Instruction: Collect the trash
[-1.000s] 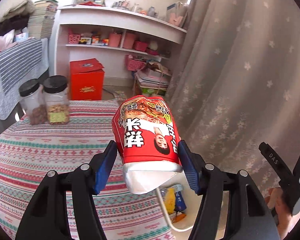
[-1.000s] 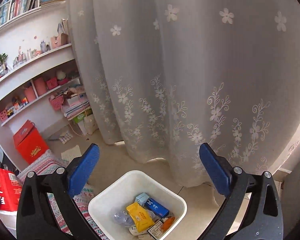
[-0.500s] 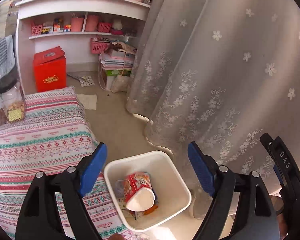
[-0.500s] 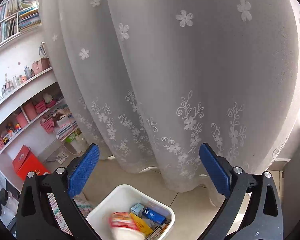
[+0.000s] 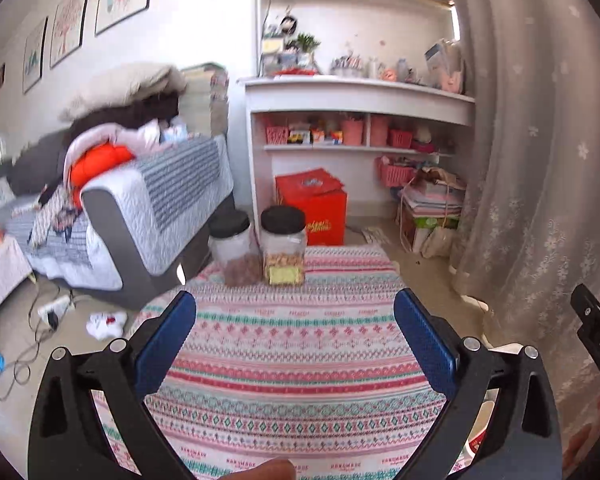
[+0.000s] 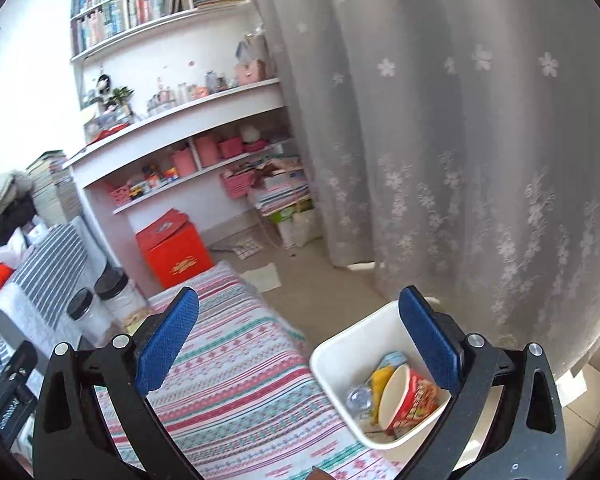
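Observation:
A white trash bin (image 6: 340, 350) stands on the floor beside the table with the striped patterned cloth (image 6: 240, 376). Inside it lie a red instant-noodle cup (image 6: 408, 400) on its side, a yellow packet (image 6: 378, 380) and a clear plastic piece (image 6: 358, 398). My right gripper (image 6: 298, 344) is open and empty, above the table edge and the bin. My left gripper (image 5: 294, 344) is open and empty over the tablecloth (image 5: 292, 344). A sliver of the bin (image 5: 480, 432) shows behind the left gripper's right finger.
Two clear jars with black lids (image 5: 282, 244) stand at the table's far edge. A red box (image 5: 316, 204) sits on the floor by white shelves (image 5: 360, 120). A grey flowered curtain (image 6: 460, 140) hangs on the right. A sofa with bedding (image 5: 140, 196) is at the left.
The left gripper let go of the noodle cup, which fell into the bin, then swung back over the table. The right gripper turned left, now showing the table and bin.

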The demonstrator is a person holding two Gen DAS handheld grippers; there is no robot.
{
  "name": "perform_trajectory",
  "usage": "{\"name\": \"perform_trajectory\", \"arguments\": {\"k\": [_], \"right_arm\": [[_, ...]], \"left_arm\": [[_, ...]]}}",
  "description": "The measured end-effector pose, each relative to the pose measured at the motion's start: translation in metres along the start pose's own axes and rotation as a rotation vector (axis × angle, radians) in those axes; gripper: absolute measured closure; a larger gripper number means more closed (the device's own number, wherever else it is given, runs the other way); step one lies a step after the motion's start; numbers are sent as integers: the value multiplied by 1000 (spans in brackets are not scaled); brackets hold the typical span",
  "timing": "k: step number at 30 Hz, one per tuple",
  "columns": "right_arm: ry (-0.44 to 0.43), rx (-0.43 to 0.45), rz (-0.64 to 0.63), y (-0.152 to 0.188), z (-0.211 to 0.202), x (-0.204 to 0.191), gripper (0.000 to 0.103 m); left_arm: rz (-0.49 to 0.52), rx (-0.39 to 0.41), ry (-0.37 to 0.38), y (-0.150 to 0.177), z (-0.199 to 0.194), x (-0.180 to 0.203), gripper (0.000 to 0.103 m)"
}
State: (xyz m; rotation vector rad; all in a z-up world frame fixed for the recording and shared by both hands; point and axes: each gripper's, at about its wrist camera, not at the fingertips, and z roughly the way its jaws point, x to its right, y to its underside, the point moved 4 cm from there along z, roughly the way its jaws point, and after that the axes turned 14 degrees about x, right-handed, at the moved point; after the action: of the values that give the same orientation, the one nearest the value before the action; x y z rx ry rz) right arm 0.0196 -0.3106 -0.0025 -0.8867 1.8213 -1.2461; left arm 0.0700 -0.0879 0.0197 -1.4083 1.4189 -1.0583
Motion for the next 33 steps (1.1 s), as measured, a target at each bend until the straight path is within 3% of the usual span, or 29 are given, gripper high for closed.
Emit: {"name": "perform_trajectory", "arguments": {"k": [5, 7, 14, 23, 33], "right_arm": [[-42, -25, -154, 28, 5, -55, 7], [-52, -37, -191, 37, 6, -71, 7], [-97, -65, -235, 56, 9, -112, 7], [-128, -62, -258, 63, 3, -127, 7], [-136, -59, -252, 62, 1, -125, 7]], "left_arm": [[-39, -23, -86, 33, 14, -57, 7], [-29, -77, -96, 43, 25, -68, 7], [-53, -88, -132, 40, 28, -100, 7], [-67, -106, -158, 43, 25, -120, 7], [-59, -125, -136, 46, 28, -113, 7]]}}
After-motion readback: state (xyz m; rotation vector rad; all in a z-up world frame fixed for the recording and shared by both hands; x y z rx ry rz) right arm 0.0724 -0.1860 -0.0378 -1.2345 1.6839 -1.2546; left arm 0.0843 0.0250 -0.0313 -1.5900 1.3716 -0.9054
